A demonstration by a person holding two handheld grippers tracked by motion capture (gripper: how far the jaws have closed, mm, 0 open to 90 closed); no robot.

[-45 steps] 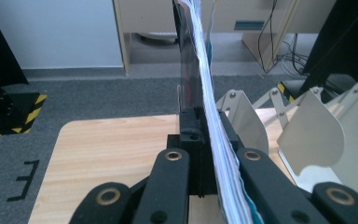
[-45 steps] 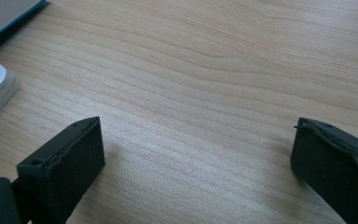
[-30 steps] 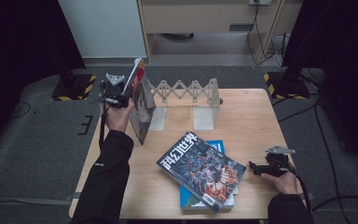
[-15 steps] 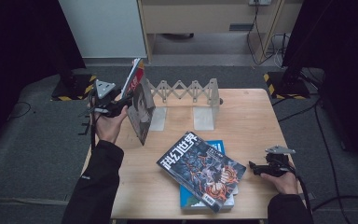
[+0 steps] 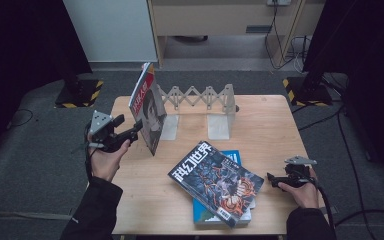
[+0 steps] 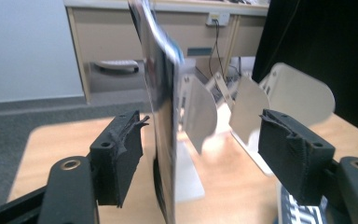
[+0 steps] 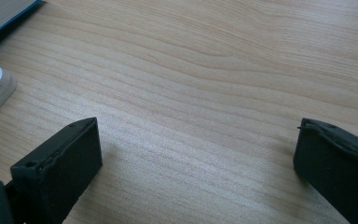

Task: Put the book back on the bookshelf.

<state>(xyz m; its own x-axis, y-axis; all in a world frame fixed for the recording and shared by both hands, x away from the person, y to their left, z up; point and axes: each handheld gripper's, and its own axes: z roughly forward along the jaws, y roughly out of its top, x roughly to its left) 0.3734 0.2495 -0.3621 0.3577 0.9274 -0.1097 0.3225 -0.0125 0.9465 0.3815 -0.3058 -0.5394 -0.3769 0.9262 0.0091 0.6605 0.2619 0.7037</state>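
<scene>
- At about ten o'clock on the wooden table, a red-covered magazine stands nearly upright, its top tilted a little away from the white accordion book rack, whose left end plate it leans against.
- Just at nine o'clock of the magazine, the left gripper points toward it; its jaws have just been opening and now stand wide apart. In the left gripper view the magazine's edge rises between the pads, nearer the left one, with a gap on either side, so nothing is clamped.
- The rack's white plates show just behind the magazine in that view.
- Toward six o'clock on the table a dark sci-fi magazine lies flat and askew on top of a blue book.
- At about four o'clock the right gripper rests near the table's edge, close beside the flat stack, its jaws spread wide over bare wood with nothing between them.
</scene>
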